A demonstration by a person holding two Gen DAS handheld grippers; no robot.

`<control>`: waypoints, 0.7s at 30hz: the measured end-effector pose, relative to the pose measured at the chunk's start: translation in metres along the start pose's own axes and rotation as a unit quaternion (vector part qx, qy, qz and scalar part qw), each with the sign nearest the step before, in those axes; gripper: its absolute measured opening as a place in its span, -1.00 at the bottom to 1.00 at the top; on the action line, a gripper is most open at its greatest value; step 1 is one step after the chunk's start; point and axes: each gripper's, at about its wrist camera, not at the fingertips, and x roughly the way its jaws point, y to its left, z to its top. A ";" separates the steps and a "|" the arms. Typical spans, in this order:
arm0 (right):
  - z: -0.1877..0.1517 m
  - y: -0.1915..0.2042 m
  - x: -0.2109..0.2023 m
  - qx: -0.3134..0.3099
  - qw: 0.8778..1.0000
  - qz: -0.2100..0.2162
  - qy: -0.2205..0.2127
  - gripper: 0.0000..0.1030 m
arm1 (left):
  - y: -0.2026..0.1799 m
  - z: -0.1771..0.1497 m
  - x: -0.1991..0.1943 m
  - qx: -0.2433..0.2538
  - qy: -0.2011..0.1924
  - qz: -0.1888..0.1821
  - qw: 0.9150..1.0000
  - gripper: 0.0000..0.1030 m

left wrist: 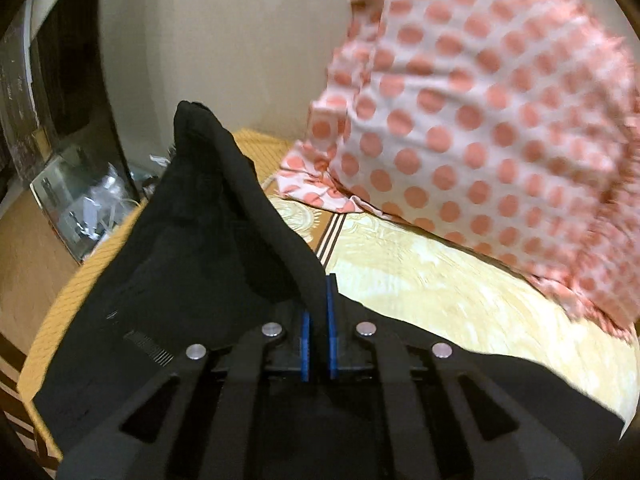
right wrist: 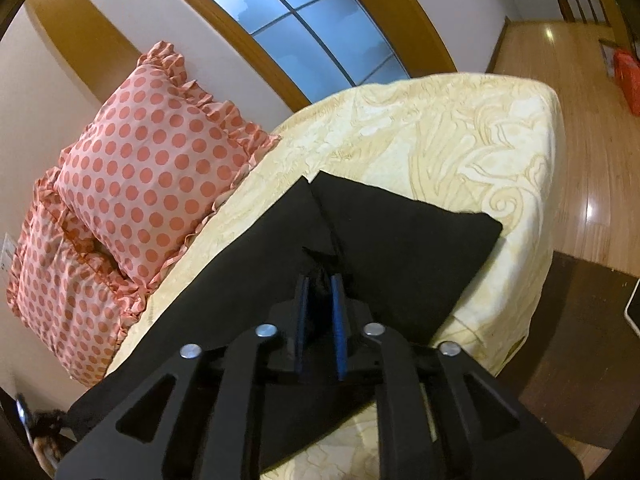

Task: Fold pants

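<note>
The black pants (right wrist: 400,236) lie on a bed with a cream patterned cover (right wrist: 460,140). My right gripper (right wrist: 320,292) is shut on a bunched edge of the pants, lifted a little above the bed. In the left wrist view my left gripper (left wrist: 318,300) is shut on a raised ridge of the black pants (left wrist: 192,240), which rise in a peak ahead of the fingers. The blue pads (left wrist: 331,320) press the fabric from both sides.
Two pink polka-dot pillows (right wrist: 148,172) lie at the head of the bed; one pillow fills the upper right of the left wrist view (left wrist: 480,100). A wooden floor (right wrist: 560,80) lies beyond the bed. A window (right wrist: 300,20) is behind it. Clutter (left wrist: 80,200) sits left of the bed.
</note>
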 end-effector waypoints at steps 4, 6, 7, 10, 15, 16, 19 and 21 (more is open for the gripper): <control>0.000 -0.004 -0.001 0.010 1.000 0.015 0.008 -0.56 | 0.024 -0.044 -0.077 0.002 -0.050 -0.004 0.999 -0.87; 0.000 -0.004 -0.002 0.012 1.000 0.024 0.010 -0.29 | 0.037 -0.072 -0.105 0.002 -0.065 0.004 0.998 -0.87; 0.000 -0.004 -0.002 0.016 0.999 0.037 0.012 -0.18 | 0.040 -0.085 -0.115 0.001 -0.071 0.007 0.997 -0.87; -0.001 -0.002 -0.003 0.013 0.999 0.042 0.013 -0.17 | 0.053 -0.128 -0.137 0.002 -0.095 0.025 0.995 -0.86; -0.001 -0.004 -0.003 0.011 0.999 0.050 0.013 -0.18 | 0.073 -0.186 -0.131 -0.017 -0.065 0.041 0.997 -0.86; 0.000 -0.005 -0.003 0.011 0.998 0.053 0.013 -0.19 | 0.074 -0.191 -0.126 -0.012 -0.062 0.049 0.997 -0.86; 0.001 -0.008 -0.004 0.017 0.998 0.063 0.016 -0.20 | 0.073 -0.205 -0.119 0.002 -0.065 0.067 0.996 -0.85; 0.002 -0.011 -0.005 0.025 0.997 0.068 0.019 -0.20 | 0.072 -0.207 -0.119 0.000 -0.069 0.065 0.995 -0.85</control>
